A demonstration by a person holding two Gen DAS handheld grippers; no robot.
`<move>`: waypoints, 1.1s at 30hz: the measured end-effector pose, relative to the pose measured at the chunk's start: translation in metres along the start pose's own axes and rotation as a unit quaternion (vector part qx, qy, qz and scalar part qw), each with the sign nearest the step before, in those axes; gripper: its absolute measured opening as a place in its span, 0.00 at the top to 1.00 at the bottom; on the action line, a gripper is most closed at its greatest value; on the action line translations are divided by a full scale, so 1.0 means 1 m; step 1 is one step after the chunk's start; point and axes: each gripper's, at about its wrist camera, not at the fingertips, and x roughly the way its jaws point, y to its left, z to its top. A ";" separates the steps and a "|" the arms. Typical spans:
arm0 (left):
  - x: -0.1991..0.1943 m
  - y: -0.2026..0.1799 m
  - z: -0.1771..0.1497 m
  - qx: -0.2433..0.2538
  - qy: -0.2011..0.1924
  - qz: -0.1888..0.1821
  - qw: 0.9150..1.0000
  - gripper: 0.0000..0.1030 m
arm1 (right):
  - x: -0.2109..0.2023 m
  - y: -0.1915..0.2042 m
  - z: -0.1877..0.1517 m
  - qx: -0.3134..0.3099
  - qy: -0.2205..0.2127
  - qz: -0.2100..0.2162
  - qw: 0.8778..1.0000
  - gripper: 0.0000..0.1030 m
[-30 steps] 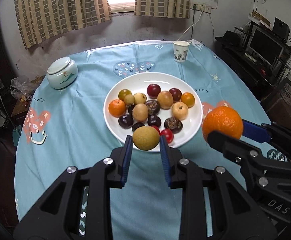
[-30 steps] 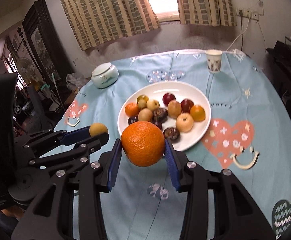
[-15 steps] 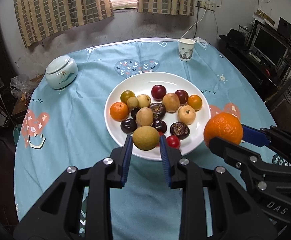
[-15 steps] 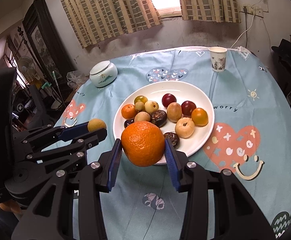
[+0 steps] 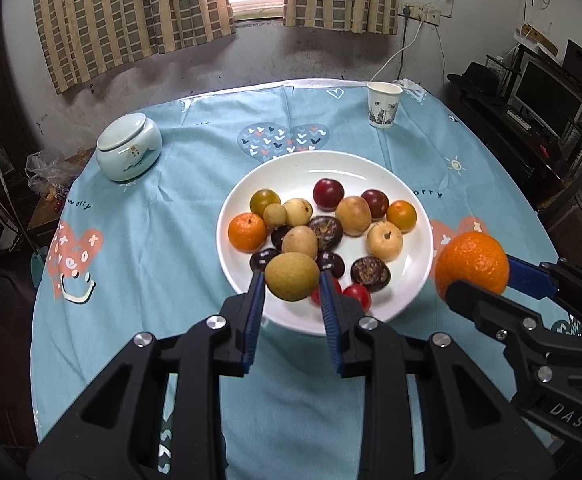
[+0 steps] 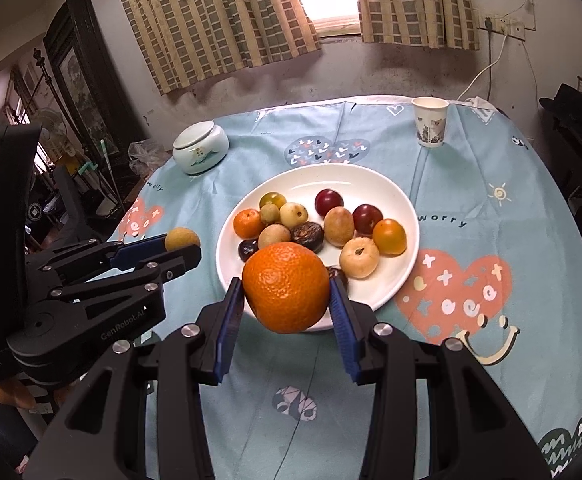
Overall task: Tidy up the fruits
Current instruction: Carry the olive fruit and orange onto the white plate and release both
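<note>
Table (image 5: 139,240) and its blue cloth sit lower and nearer in both views than 1 second ago; the whole scene has slid down-frame and the plate (image 5: 371,168) now looks bigger, closer to both grippers. Grips unchanged: same 2 fruits, same hold.

Plate is white, round, mid-table, holding about 15 small fruits: 2 small oranges, red plums, tan pears, dark wrinkled ones, 2 red cherry tomatoes at the near rim.

Right gripper (image 6: 287,300) is clamped on a large orange (image 6: 286,286), blue pads pressing both sides; the orange is bright, pebbled skin, held in the air over the plate's near edge. In the left wrist view the same orange (image 5: 471,263) hangs just right of the plate rim.

Left gripper (image 5: 291,284) is clamped on a small olive-brown round fruit (image 5: 291,276), dull speckled skin, held above the plate's near rim. In the right wrist view that fruit (image 6: 182,239) sits off the plate's left side, over the cloth.

Lidded ceramic jar (image 5: 129,147) stands far left, paper cup (image 5: 383,104) far right, both well apart from the plate.

Writing: "worry" on the cloth right of the plate (image 6: 442,221), again by the jar; "GenRobot.AI" on the left gripper body (image 6: 123,326); "DAS" on the right gripper body (image 5: 567,420); a small label reading "Data Acquisition System", hard to read.
</note>
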 end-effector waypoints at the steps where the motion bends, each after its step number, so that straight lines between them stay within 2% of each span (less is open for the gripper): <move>1: 0.002 0.000 0.004 0.001 -0.001 0.000 1.000 0.73 | 0.001 -0.002 0.002 -0.001 -0.002 -0.002 1.000 0.58; 13: 0.049 0.002 0.044 -0.003 0.003 0.005 1.000 0.73 | 0.042 -0.024 0.046 -0.002 0.001 0.000 1.000 0.58; 16: 0.067 0.005 0.050 -0.003 0.009 0.005 1.000 0.72 | 0.059 -0.028 0.054 -0.005 0.013 -0.002 1.000 0.58; 22: 0.105 0.009 0.055 -0.002 0.030 0.015 0.999 0.54 | 0.109 -0.041 0.063 0.001 0.054 0.001 0.999 0.56; 23: 0.108 0.011 0.054 -0.004 0.032 0.019 0.999 0.45 | 0.115 -0.045 0.064 0.007 0.057 0.001 0.998 0.56; 24: 0.111 0.013 0.054 -0.008 0.031 0.023 0.999 0.41 | 0.121 -0.048 0.065 0.013 0.062 -0.003 0.998 0.53; 25: 0.112 0.016 0.054 -0.013 0.031 0.021 0.999 0.40 | 0.123 -0.052 0.067 0.020 0.063 -0.005 0.998 0.51; 26: 0.113 0.018 0.053 -0.016 0.032 0.019 0.999 0.40 | 0.123 -0.053 0.068 0.021 0.059 -0.003 0.998 0.42; 27: 0.115 0.019 0.053 -0.016 0.033 0.020 0.999 0.36 | 0.121 -0.055 0.069 0.022 0.052 0.000 0.998 0.33; 33: 0.099 0.020 0.053 -0.012 0.014 0.018 1.000 0.31 | 0.104 -0.055 0.080 0.016 0.023 0.011 1.000 0.31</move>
